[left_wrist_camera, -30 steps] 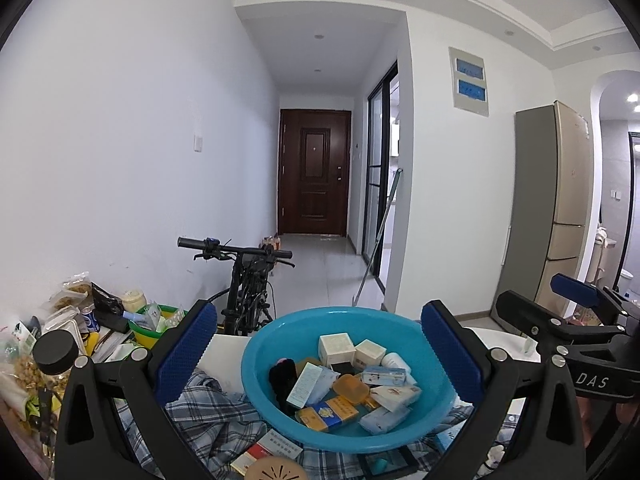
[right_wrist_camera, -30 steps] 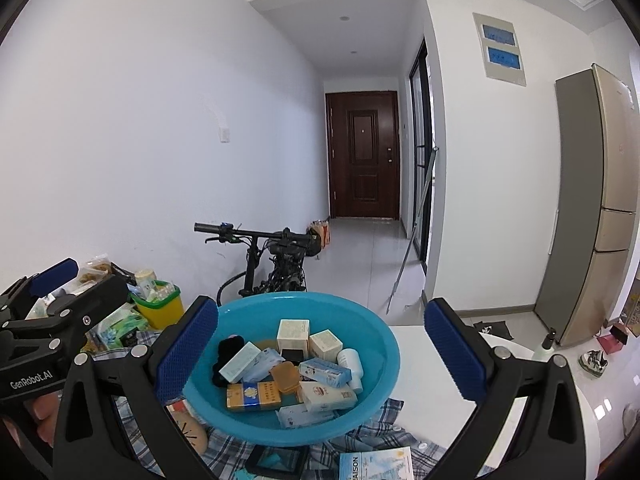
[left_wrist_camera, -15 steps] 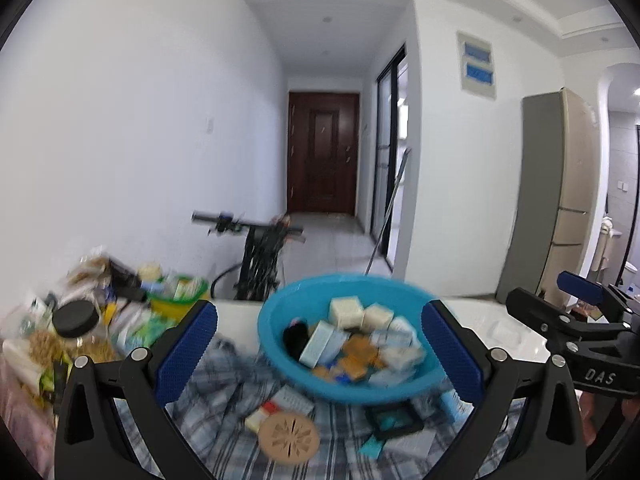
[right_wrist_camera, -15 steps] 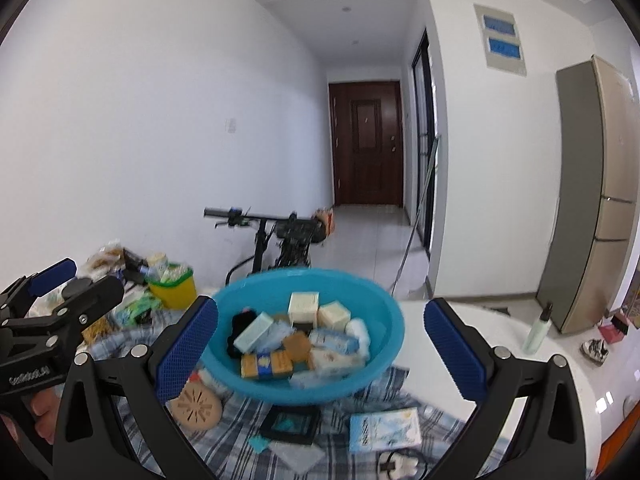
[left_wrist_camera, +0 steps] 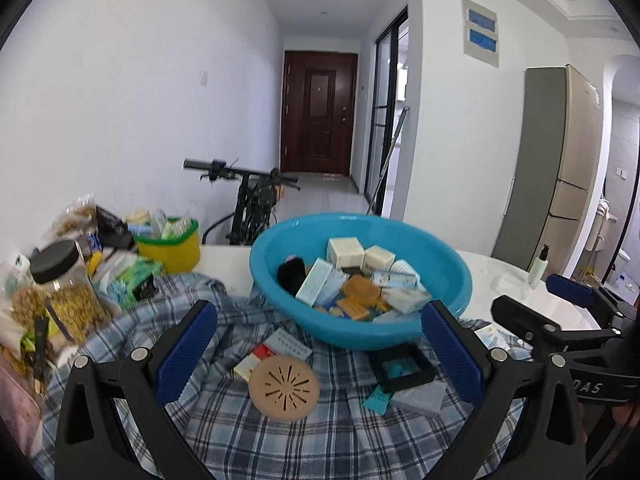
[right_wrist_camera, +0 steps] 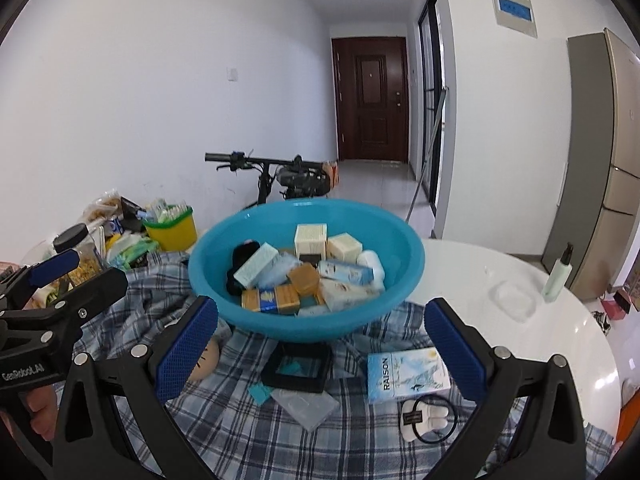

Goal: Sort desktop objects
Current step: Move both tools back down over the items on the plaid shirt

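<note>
a: how much of the sorting is done, you think?

b: a good part, i judge. the blue basin [right_wrist_camera: 404, 276] stands on the checked cloth [left_wrist_camera: 248, 436] in the middle of the desk [right_wrist_camera: 560, 340], and it already holds many small boxes [right_wrist_camera: 256, 266] and soaps, piled together.

a: and what is left outside?

b: several things lie on the cloth in front of the basin. the biggest is the light blue box [right_wrist_camera: 406, 374] with a mountain picture, on the right side. then the black square frame [right_wrist_camera: 298, 368], just beside the foot of the basin. then the round tan disc [left_wrist_camera: 284, 388] with slots, a red and white pack [left_wrist_camera: 252, 362] touching it, a clear flat case [right_wrist_camera: 306, 404], and a small white thing with a black ring [right_wrist_camera: 430, 420].

a: do the tongs hold something?

b: no. the left tongs [left_wrist_camera: 318, 354] are spread wide with nothing between the blue pads, and the right tongs [right_wrist_camera: 320, 350] the same. both hang over the cloth, near the loose things.

a: so what remains?

b: probably to pick these pieces one by one into the basin. the jars and bags at the far left i cannot say belong to the task.
</note>
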`<state>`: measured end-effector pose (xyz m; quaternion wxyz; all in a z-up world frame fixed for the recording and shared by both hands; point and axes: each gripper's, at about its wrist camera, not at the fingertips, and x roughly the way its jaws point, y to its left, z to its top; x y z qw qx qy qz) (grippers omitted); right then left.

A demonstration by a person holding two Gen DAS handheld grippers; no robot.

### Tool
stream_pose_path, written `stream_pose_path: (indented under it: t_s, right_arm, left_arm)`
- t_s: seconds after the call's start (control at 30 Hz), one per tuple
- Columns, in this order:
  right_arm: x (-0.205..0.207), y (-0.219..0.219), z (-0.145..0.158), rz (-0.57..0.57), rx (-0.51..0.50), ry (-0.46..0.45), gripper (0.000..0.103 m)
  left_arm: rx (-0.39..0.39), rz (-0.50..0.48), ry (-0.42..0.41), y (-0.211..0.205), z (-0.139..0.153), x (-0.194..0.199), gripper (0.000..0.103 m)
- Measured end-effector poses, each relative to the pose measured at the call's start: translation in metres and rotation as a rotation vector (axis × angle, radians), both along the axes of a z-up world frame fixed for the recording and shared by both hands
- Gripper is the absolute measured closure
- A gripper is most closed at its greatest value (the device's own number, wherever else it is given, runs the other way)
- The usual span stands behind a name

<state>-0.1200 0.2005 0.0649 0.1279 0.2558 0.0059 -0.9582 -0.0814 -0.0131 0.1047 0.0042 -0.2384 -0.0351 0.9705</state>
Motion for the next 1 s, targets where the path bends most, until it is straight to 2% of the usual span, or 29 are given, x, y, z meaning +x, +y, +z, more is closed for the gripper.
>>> stream_pose_path:
  t_s: [0.17,0.4,0.47,0.6,0.67,0.77,0.87,1.0]
  right_arm:
    - [-0.009,0.001,-0.012,0.001,-0.015,-0.027,0.000]
    - [-0.036,0.006,-0.037,0.009,-0.043,-0.069,0.000]
    - [-0.046,0.011,-0.050,-0.029,-0.059,-0.090,0.000]
    - [-0.066,0.024,-0.067,-0.085,-0.090,-0.183,0.000]
    - [-0.073,0.028,-0.066,-0.100,-0.082,-0.200,0.000]
    - [-0.080,0.028,-0.061,-0.089,-0.048,-0.258,0.000]
    - [-0.072,0.030,-0.059,-0.088,-0.038,-0.262,0.000]
    - [-0.051,0.035,-0.071,-0.068,-0.064,-0.223,0.000]
  left_arm:
    - [0.006,0.003,-0.038,-0.005,-0.017,-0.012,0.000]
    - [-0.028,0.007,-0.087,-0.007,-0.047,-0.042,0.000]
    - [-0.022,0.039,-0.097,-0.011,-0.059,-0.054,0.000]
    - [0.057,0.107,-0.201,-0.025,-0.072,-0.076,0.000]
    - [0.097,0.097,-0.242,-0.030,-0.072,-0.085,0.000]
    - [0.063,0.116,-0.306,-0.028,-0.069,-0.092,0.000]
    - [0.037,0.094,-0.293,-0.021,-0.062,-0.086,0.000]
    - [-0.010,0.086,-0.251,-0.012,-0.073,-0.072,0.000]
